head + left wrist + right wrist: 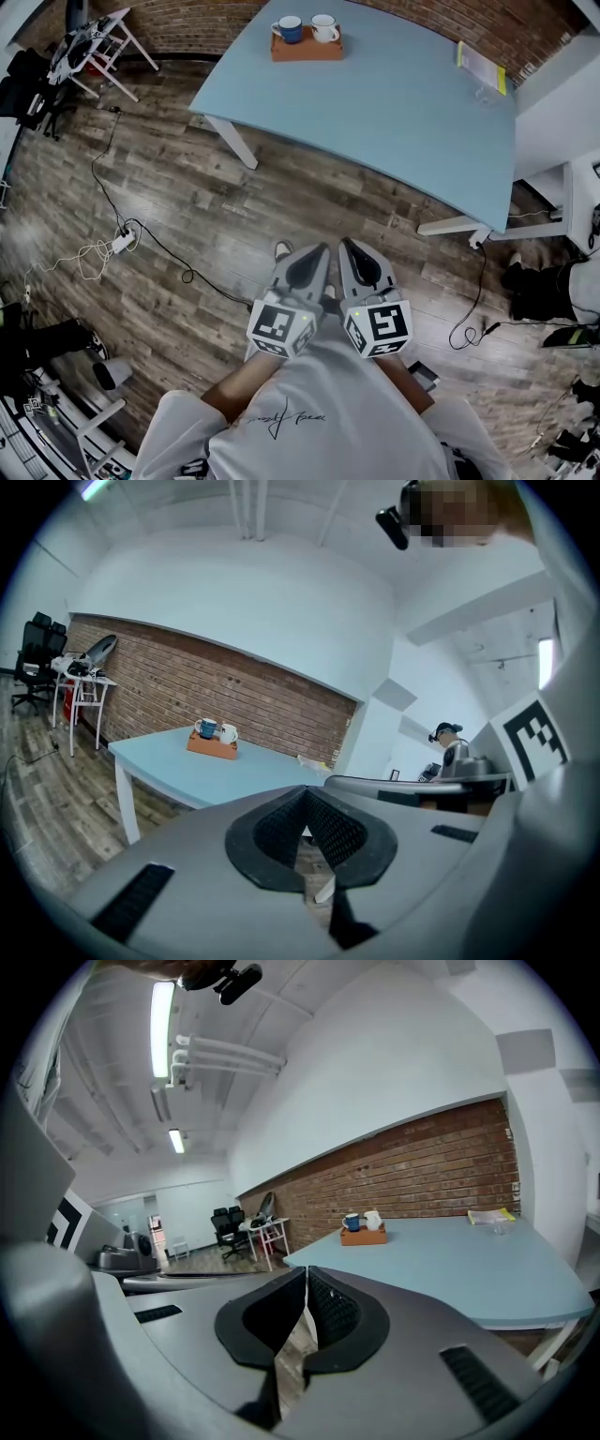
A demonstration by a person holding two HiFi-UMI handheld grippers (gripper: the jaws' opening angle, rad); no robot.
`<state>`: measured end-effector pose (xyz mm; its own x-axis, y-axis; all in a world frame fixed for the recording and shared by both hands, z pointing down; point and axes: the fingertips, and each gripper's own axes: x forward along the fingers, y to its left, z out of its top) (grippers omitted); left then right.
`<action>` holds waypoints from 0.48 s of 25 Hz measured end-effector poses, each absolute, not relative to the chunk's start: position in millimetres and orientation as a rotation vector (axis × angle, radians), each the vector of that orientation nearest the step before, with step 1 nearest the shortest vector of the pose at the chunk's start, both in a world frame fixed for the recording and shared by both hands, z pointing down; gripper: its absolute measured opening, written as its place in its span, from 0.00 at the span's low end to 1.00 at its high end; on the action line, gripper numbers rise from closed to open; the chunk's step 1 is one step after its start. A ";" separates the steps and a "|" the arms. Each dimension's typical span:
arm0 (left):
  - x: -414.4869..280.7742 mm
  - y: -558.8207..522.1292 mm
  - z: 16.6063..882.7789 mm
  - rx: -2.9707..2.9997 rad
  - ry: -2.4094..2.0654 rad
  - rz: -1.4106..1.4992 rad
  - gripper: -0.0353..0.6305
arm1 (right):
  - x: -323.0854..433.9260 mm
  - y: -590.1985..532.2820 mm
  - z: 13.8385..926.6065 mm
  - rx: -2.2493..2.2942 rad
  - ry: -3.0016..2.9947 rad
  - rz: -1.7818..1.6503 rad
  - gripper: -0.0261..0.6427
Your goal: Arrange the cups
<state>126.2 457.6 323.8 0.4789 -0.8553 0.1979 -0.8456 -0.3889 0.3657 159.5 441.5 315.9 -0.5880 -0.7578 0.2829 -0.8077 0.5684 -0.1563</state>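
- risk, reach: the blue cup (289, 29) and the white cup (324, 28) stand close together on a wooden tray (307, 51) at the far side of the bench (394, 112), well apart from both tools; a long stretch over the top would likely cost control.
- risk, contact: a hand-held gripper that arrives with its jaws together would probably nudge a cup over or push the tray toward the edge, not take hold.
- risk, footing: a cable (159, 246) trails over the floor (225, 216) near the path to the bench and could catch a foot.
- pose: the left hand-held gripper (317, 251) and the right hand-held gripper (349, 246) sit side by side before the chest, elbows bent, tips aimed forward and slightly down.
- state: in each gripper view the jaws meet, with nothing between them.
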 end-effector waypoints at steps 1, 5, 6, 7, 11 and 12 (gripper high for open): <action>122.3 453.3 324.1 2.313 -1.413 -0.030 0.06 | 154.9 437.6 316.2 1.316 -2.615 0.405 0.07; 108.7 434.8 324.2 2.313 -1.393 -0.020 0.06 | 137.9 421.7 318.2 1.308 -2.609 0.428 0.07; 105.0 429.9 323.6 2.314 -1.390 -0.018 0.06 | 133.5 417.4 318.2 1.307 -2.608 0.432 0.07; 101.1 425.0 323.1 2.316 -1.386 -0.017 0.06 | 129.0 412.9 318.0 1.307 -2.607 0.434 0.07; 84.6 404.2 322.9 2.320 -1.374 -0.020 0.06 | 112.3 393.3 319.1 1.315 -2.599 0.441 0.07; 80.7 399.0 322.5 2.321 -1.371 -0.022 0.06 | 108.6 388.5 318.9 1.316 -2.598 0.442 0.07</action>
